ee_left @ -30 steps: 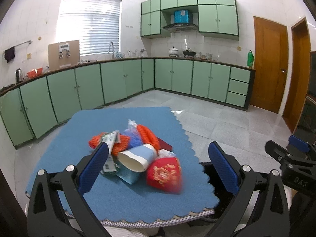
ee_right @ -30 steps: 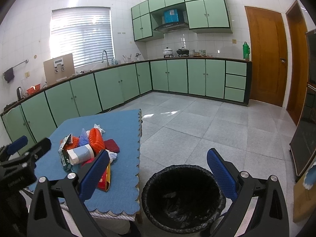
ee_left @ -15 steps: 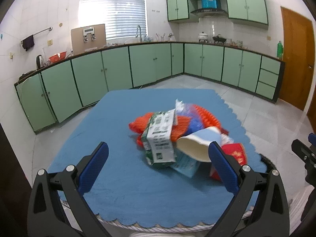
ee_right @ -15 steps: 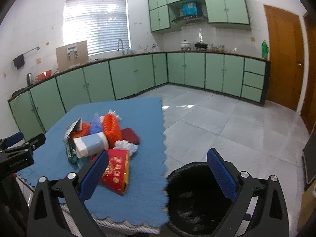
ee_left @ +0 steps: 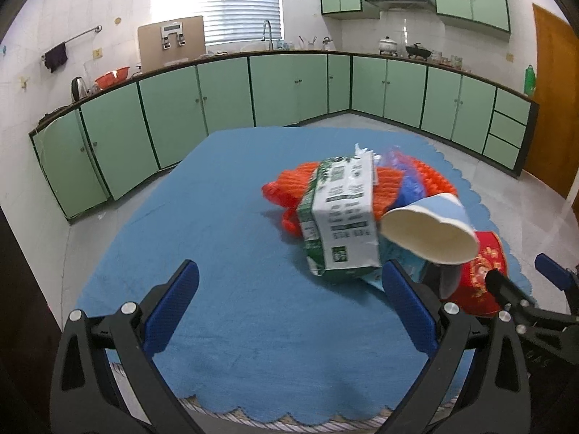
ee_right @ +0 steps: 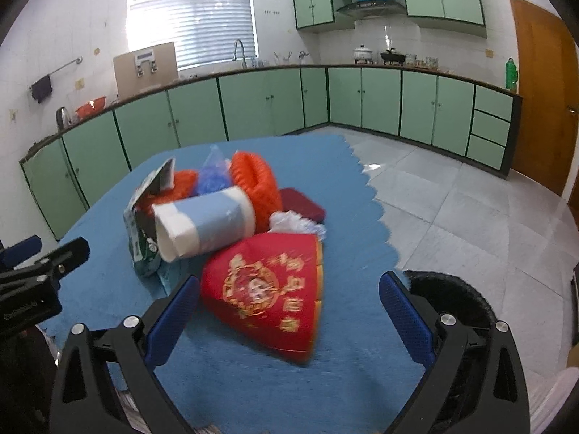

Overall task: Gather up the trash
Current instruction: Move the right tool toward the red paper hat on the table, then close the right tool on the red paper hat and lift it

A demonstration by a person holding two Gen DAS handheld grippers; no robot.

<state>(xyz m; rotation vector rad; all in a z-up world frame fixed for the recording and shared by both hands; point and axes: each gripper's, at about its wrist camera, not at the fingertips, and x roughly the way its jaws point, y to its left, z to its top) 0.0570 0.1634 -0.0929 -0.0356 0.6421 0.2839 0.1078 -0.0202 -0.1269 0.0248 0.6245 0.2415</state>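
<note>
Both sets of tongs are spread wide and nothing is gripped yet: the right tongs (ee_right: 289,302) are hung just in front of the flattened red paper bag with gold print (ee_right: 269,291), the left tongs (ee_left: 289,302) over bare blue cloth on the tabletop (ee_left: 202,224). Trash is heaped in one loose pile, so a careless grab could easily go wrong; the white-and-blue paper cup (ee_right: 204,220) is lying propped on the bag and could get rolled off if the bag is yanked. Behind it, a green-and-white carton (ee_left: 340,217), orange mesh netting (ee_right: 255,177) and a blue plastic bag (ee_right: 213,175) are tangled. The black-lined bin (ee_right: 450,298) is parked beside the tabletop edge.
</note>
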